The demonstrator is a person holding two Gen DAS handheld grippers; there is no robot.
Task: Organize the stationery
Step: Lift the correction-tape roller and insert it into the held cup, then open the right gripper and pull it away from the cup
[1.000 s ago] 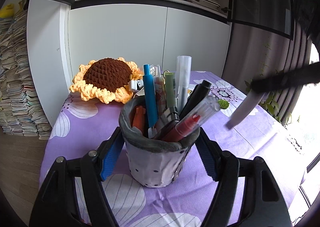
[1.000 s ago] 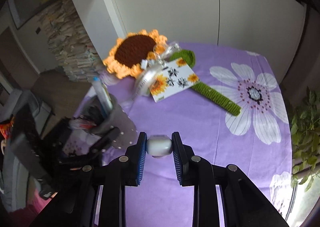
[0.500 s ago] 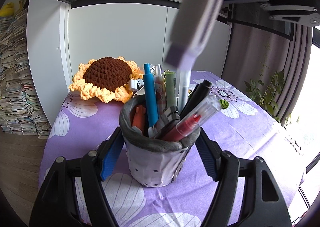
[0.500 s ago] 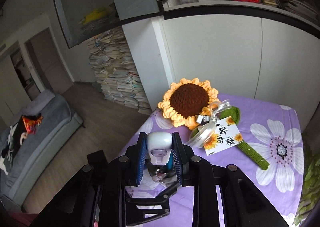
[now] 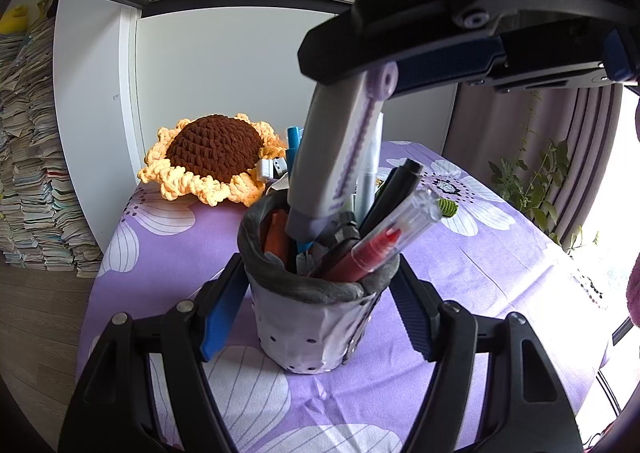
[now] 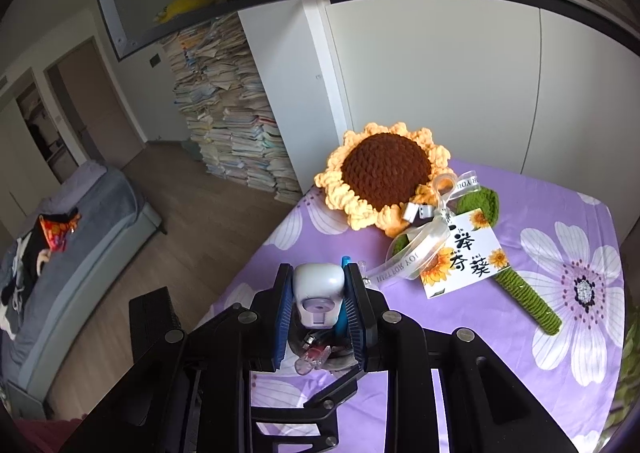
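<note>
A grey fabric pen pot (image 5: 312, 317) full of pens stands on the purple flowered tablecloth. My left gripper (image 5: 316, 313) is shut on the pot, one finger on each side. My right gripper (image 6: 318, 311) is shut on a white and lilac utility knife (image 5: 336, 157), held upright from above; its lower end is inside the pot's mouth among the pens. In the right wrist view the knife's top end (image 6: 319, 289) shows between the blue pads, with the pot's pens (image 6: 316, 353) below. A red pen (image 5: 384, 249) and a black pen (image 5: 396, 189) lean out to the right.
A crocheted sunflower (image 6: 384, 173) with a green stem (image 6: 524, 293), ribbon and card (image 6: 464, 257) lies at the back of the table. White cabinet doors (image 5: 240, 61) stand behind. Stacked papers (image 6: 232, 121) and a bed (image 6: 60, 253) are to the left, a plant (image 5: 532, 181) to the right.
My right gripper has swung the knife from the right of the pot to above it, turned it upright and lowered its end into the pot. The left gripper has kept still on the pot.
</note>
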